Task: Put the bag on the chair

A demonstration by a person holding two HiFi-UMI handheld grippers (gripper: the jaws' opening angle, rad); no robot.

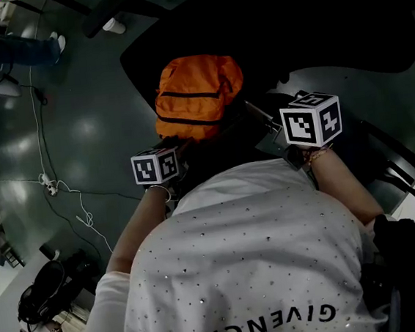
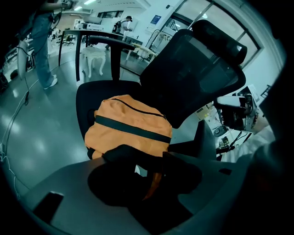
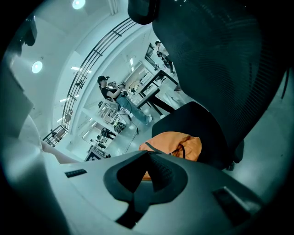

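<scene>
Orange woven fabric, soft and slumped, crossed by black webbing bands and a dark zip line, makes up the bag [image 2: 128, 131]. Closest in, the left tool [image 2: 147, 156] has its dark jaws standing apart. A thin orange strap [image 2: 154, 183] hangs loose in the gap and neither jaw presses it. The bag lies just beyond the tips, at the centre of the left gripper view. The right tool [image 3: 148, 155] has its ribbed jaws brought together at the tips with nothing between them, and the bag sits a little past them, right of centre in its view. The bag rests on the black padded seat [image 2: 85, 101] of the chair [image 2: 193, 78], against the foot of its curved mesh back. Around the chair spreads a glossy grey floor [image 1: 78, 131], with a white cable [image 1: 63, 191] trailing at the left of the head view. Farther off, in the upper left of the left gripper view, are a dark counter [image 2: 92, 33] and a person in jeans [image 2: 41, 41].
</scene>
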